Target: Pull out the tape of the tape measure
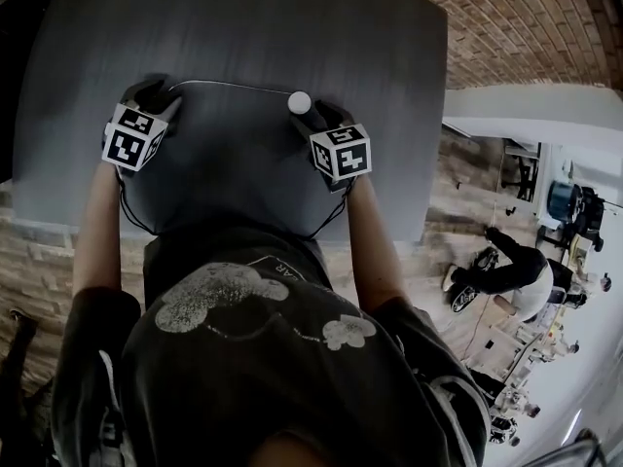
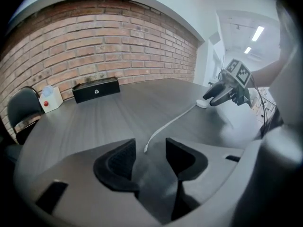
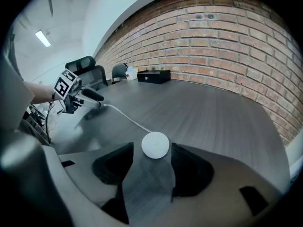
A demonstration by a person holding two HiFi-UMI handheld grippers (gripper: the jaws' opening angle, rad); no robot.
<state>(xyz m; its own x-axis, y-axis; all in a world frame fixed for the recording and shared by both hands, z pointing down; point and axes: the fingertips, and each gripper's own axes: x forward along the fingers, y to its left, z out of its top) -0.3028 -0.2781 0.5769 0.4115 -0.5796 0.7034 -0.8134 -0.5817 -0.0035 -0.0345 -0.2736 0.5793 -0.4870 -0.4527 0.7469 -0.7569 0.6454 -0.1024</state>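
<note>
A round white tape measure case point(image 1: 299, 102) lies on the dark grey table point(image 1: 292, 27), with a thin white tape point(image 1: 229, 85) drawn out of it to the left. My right gripper point(image 3: 152, 148) stands open around the case point(image 3: 155, 144); a small gap shows on the case's left side. The left gripper point(image 2: 150, 148) is open, and the tape's free end point(image 2: 145, 149) lies on the table between its fingertips without being pinched. From the left gripper view the tape point(image 2: 170, 124) runs across to the case point(image 2: 202, 103) and the right gripper point(image 2: 215, 97).
A black box point(image 2: 96, 89) and a small white box with a red button point(image 2: 49, 97) sit at the table's far edge by the brick wall. A black chair point(image 2: 23, 110) stands at the left. A person point(image 1: 511, 270) crouches on the floor far to the right.
</note>
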